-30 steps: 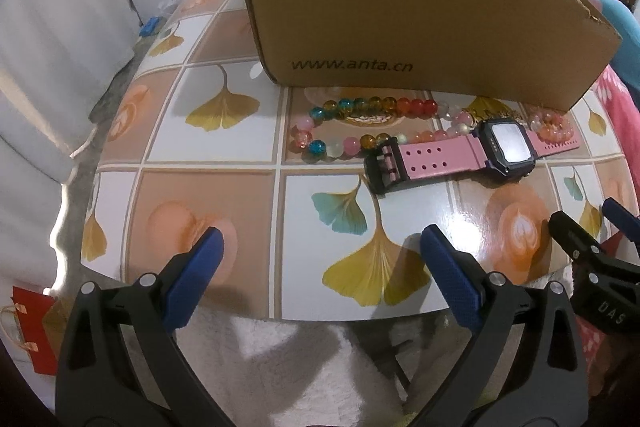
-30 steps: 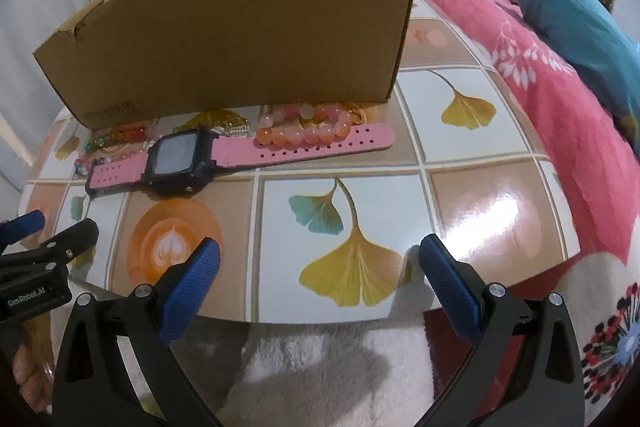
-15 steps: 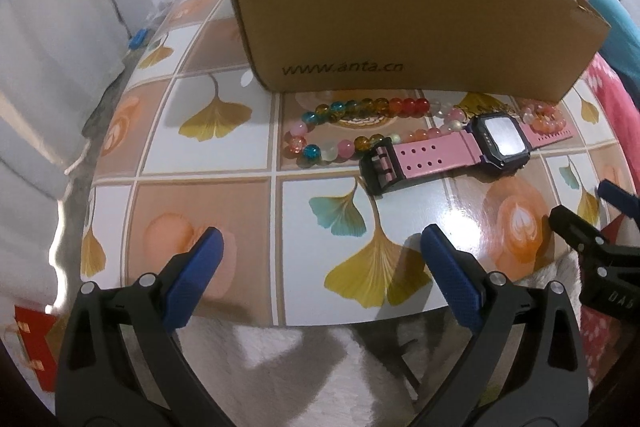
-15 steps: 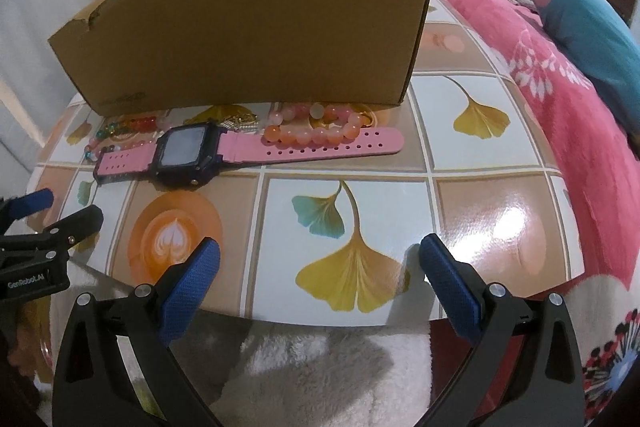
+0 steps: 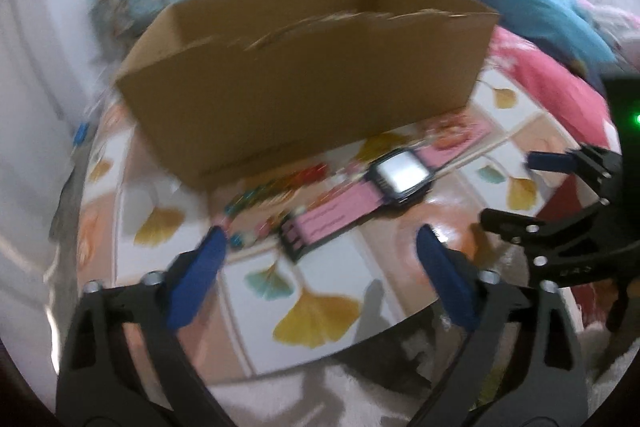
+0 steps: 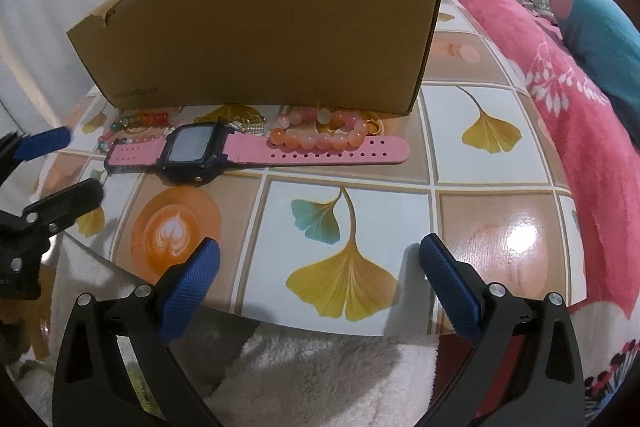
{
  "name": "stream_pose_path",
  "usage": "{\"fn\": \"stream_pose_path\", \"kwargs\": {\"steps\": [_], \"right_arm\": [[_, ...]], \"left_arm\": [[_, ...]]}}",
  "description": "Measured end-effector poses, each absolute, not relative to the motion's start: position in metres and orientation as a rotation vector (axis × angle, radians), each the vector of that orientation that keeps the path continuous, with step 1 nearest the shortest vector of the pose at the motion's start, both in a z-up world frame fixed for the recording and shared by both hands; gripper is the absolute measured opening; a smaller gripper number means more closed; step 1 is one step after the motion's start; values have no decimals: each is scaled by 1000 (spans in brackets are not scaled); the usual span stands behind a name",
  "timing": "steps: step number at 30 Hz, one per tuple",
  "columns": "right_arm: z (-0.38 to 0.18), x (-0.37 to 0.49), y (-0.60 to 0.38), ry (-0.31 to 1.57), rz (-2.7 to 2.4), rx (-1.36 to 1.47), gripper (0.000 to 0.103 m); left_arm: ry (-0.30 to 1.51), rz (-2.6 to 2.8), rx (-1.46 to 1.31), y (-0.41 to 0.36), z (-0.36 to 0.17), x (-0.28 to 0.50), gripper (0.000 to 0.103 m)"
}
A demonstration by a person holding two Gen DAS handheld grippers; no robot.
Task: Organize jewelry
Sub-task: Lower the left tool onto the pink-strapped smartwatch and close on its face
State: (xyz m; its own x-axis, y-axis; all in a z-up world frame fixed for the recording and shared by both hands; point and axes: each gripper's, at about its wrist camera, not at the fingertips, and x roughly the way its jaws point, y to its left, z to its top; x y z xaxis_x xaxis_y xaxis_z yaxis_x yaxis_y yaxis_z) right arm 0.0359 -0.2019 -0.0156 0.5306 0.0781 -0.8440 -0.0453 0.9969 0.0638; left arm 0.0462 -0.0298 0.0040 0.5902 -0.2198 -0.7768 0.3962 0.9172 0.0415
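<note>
A pink-strapped watch with a black case (image 6: 192,149) (image 5: 396,173) lies on the tiled table in front of an open cardboard box (image 6: 260,27) (image 5: 304,83). A pink-orange bead bracelet (image 6: 320,137) rests on the strap's right half. A multicoloured bead bracelet (image 6: 134,123) (image 5: 272,193) lies left of the watch, and a small gold piece (image 6: 248,123) sits behind it. My left gripper (image 5: 320,267) is open and empty, just short of the strap's buckle end. My right gripper (image 6: 320,275) is open and empty over the table's front edge.
The tiled table (image 6: 500,163) ends close in front of both grippers, with white fluffy fabric (image 6: 320,379) below. A pink blanket (image 6: 560,75) and a teal cushion (image 6: 600,27) lie to the right. The left view is motion-blurred.
The left gripper has swung forward and to the right, closer to the watch, so the box's open top now shows. The right gripper has edged closer to the table.
</note>
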Motion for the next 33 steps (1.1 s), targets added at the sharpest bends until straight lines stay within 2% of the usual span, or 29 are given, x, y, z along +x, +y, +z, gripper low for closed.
{"fn": "stream_pose_path", "kwargs": {"steps": [4, 7, 31, 33], "right_arm": [[-15, 38, -206, 1006, 103, 55, 97], [-15, 39, -209, 999, 117, 77, 97], [-16, 42, -213, 989, 168, 83, 97], [-16, 42, -213, 988, 168, 86, 97]], "left_arm": [[909, -442, 286, -43, -2, 58, 56], [917, -493, 316, -50, -4, 60, 46], [924, -749, 576, -96, -14, 79, 46], [918, -745, 589, -100, -16, 80, 44]]}}
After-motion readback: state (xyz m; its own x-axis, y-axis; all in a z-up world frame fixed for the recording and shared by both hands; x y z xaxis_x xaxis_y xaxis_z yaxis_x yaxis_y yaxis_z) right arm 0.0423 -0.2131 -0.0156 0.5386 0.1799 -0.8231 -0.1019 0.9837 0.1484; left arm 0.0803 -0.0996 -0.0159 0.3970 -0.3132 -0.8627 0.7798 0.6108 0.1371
